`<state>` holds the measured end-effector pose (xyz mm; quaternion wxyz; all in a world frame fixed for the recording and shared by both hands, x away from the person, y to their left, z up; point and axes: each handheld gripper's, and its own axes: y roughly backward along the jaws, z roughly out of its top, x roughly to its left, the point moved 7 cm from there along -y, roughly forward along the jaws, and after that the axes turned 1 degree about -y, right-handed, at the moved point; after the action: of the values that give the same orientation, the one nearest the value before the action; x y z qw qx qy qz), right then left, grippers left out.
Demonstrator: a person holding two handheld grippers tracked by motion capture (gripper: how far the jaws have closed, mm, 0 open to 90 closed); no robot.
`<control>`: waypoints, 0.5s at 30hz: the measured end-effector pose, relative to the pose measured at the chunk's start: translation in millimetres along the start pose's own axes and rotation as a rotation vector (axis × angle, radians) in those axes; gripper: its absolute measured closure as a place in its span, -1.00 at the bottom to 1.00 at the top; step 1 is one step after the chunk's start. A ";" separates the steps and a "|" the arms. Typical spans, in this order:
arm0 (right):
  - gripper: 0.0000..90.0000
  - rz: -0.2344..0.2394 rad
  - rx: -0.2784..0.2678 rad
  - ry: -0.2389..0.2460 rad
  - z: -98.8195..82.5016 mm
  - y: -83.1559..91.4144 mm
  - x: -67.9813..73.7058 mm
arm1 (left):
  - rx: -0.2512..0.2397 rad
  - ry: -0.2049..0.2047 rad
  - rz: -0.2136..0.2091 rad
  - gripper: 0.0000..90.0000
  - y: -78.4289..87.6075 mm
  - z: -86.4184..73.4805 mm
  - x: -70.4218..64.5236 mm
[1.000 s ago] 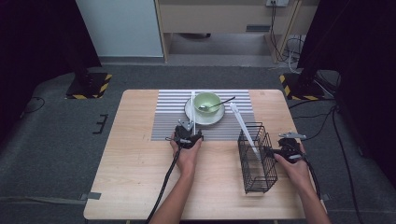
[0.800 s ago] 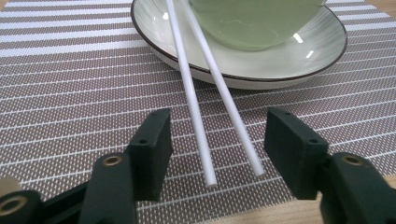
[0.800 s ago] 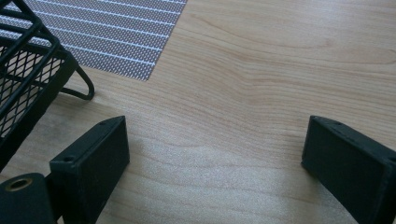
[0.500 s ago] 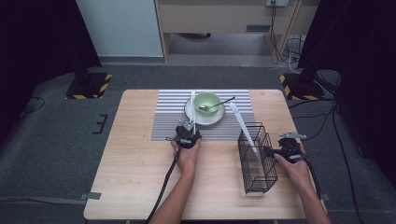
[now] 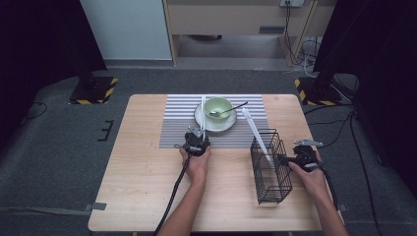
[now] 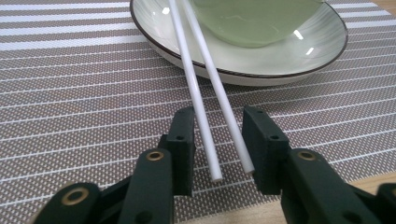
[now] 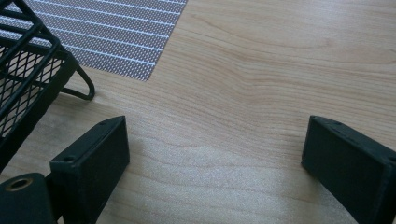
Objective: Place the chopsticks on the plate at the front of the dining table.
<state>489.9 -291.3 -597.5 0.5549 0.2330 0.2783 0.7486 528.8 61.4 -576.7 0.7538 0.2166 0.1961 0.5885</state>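
Note:
Two white chopsticks (image 6: 205, 88) lie side by side, far ends on the rim of a pale green plate (image 6: 303, 60), near ends on the striped placemat (image 6: 84, 93). My left gripper (image 6: 218, 140) has just been closing around those near ends. Its right pad is almost on one stick and a gap remains at the left pad, so it is still open. In the high view the left gripper (image 5: 198, 132) sits just below the plate (image 5: 202, 119) and its green bowl (image 5: 218, 106) with a spoon (image 5: 230, 110). My right gripper (image 7: 215, 154) stands wide open over bare wood, beside the black wire basket (image 7: 23, 70).
The wire basket (image 5: 269, 164) stands on the table's right half with a white stick-like utensil (image 5: 254, 130) leaning out of it toward the mat. The right gripper (image 5: 286, 158) rests at its right side. Bare wooden tabletop (image 5: 142, 187) lies to the left and front.
Both hands keep their places. The high view is too coarse to show any difference at the jaws.

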 end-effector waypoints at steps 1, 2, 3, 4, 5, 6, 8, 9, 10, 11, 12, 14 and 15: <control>-0.83 0.000 0.000 0.000 0.0 0.0 0.0 | -0.002 0.004 0.000 0.46 0.0 0.2 0.1; -0.83 0.000 0.000 0.000 0.0 0.0 0.0 | -0.003 0.009 -0.003 0.47 -0.1 0.4 0.1; -0.83 0.001 0.000 0.000 0.0 0.1 0.0 | -0.002 0.013 -0.005 0.48 0.0 0.5 0.3; -0.83 0.001 0.000 0.000 0.0 0.1 0.0 | -0.003 0.014 -0.004 0.49 0.0 0.7 0.6; -0.83 0.001 0.000 0.000 0.0 0.1 0.0 | -0.004 0.014 -0.003 0.49 0.2 0.8 0.8; -0.83 0.001 0.000 -0.001 0.0 0.1 0.0 | -0.003 0.013 -0.004 0.51 0.2 0.9 1.0; -0.83 0.001 0.000 -0.001 0.0 0.1 0.0 | -0.003 0.011 -0.003 0.52 0.3 0.9 1.2; -0.83 0.001 0.000 -0.001 0.0 0.1 0.0 | -0.003 0.012 -0.004 0.53 0.4 1.0 1.3; -0.83 0.001 0.000 0.000 0.0 0.1 0.0 | -0.004 0.011 -0.004 0.53 0.5 1.0 1.2; -0.83 0.001 0.000 0.000 0.0 0.1 0.0 | -0.004 0.010 -0.004 0.55 0.6 1.1 1.1; -0.83 0.001 0.000 0.001 0.0 0.1 0.0 | -0.005 0.009 -0.006 0.57 0.5 1.2 0.9; -0.83 0.002 0.000 0.000 0.0 0.1 0.0 | -0.007 0.011 -0.008 0.59 0.2 1.3 0.7; -0.83 0.001 0.000 0.000 0.0 0.1 0.0 | -0.005 0.011 -0.008 0.59 0.2 1.1 0.8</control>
<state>489.8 -291.3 -597.4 0.5543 0.2334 0.2782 0.7489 529.4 62.1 -575.7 0.7557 0.2107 0.1994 0.5872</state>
